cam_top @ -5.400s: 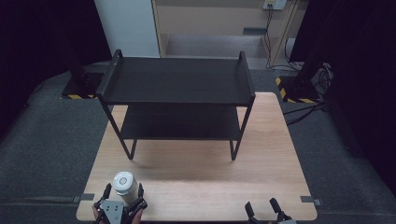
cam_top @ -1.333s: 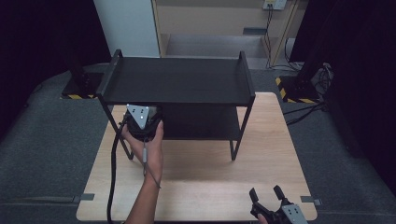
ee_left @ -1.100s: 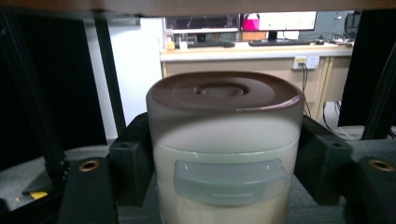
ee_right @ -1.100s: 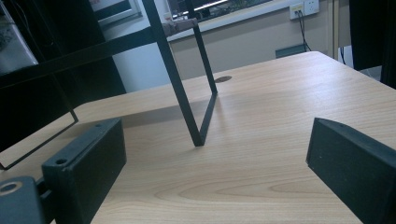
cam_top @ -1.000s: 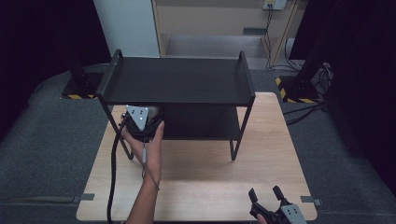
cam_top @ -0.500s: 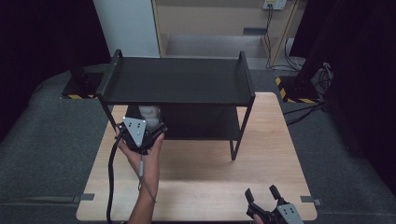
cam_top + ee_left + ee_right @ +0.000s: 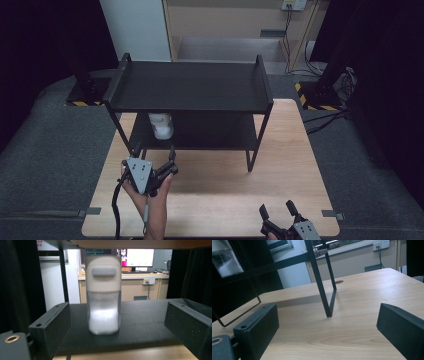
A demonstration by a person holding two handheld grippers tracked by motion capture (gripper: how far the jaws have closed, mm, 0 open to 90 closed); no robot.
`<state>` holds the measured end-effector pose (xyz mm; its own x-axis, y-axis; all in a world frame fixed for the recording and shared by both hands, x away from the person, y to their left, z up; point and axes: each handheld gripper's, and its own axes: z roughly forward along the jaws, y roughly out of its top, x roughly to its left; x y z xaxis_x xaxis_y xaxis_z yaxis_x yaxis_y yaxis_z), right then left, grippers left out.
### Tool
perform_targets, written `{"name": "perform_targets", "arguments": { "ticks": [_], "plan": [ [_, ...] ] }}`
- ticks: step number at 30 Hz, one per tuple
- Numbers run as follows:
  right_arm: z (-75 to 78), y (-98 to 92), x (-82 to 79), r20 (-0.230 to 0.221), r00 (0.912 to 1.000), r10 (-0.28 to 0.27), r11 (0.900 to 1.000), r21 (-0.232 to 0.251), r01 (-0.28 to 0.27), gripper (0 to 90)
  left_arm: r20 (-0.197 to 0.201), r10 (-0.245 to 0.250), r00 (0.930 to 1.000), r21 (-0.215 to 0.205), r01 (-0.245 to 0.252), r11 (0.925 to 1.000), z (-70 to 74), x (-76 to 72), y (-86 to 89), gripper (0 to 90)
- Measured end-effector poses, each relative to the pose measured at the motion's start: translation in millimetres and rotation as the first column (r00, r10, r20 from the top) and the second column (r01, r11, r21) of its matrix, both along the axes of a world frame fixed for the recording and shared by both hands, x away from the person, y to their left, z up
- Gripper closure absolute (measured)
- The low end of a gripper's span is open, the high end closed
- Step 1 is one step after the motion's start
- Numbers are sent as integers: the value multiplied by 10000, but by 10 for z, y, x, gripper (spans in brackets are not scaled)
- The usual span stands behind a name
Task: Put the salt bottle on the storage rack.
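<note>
Nearest me, right hand-held gripper (image 7: 281, 211) sits at the table's (image 7: 300, 165) front edge, right side, jaws spread, nothing between them. In the right gripper view I see bare wood between the jaws and a rack leg (image 7: 324, 287) ahead.

Left hand-held gripper (image 7: 152, 155) is further in, front-left of the table, my hand (image 7: 150, 197) under it, jaws apart and empty. It points at the rack's lower shelf (image 7: 210, 132).

The white shaker jar (image 7: 161, 125) stands upright on that lower shelf, left end, under the top shelf (image 7: 192, 87). It's clear of the left hand-held gripper, just beyond the jaw tips. In the left gripper view the jar (image 7: 103, 293) is centred between the jaws but past them, not touching; white cap on top, clear body with white contents below.

Beyond the rack: grey floor (image 7: 50, 135), wall panels.
</note>
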<state>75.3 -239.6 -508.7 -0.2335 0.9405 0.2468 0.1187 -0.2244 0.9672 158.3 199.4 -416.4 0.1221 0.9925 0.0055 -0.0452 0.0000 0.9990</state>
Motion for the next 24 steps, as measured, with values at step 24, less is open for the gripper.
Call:
{"name": "perform_targets", "arguments": {
  "ticks": [24],
  "plan": [
    [31,71,-68,145,9999,12,10000,-23,-11,41,-501,-286,9983,-72,282,9996,-390,-639,446,60]
  ]
}}
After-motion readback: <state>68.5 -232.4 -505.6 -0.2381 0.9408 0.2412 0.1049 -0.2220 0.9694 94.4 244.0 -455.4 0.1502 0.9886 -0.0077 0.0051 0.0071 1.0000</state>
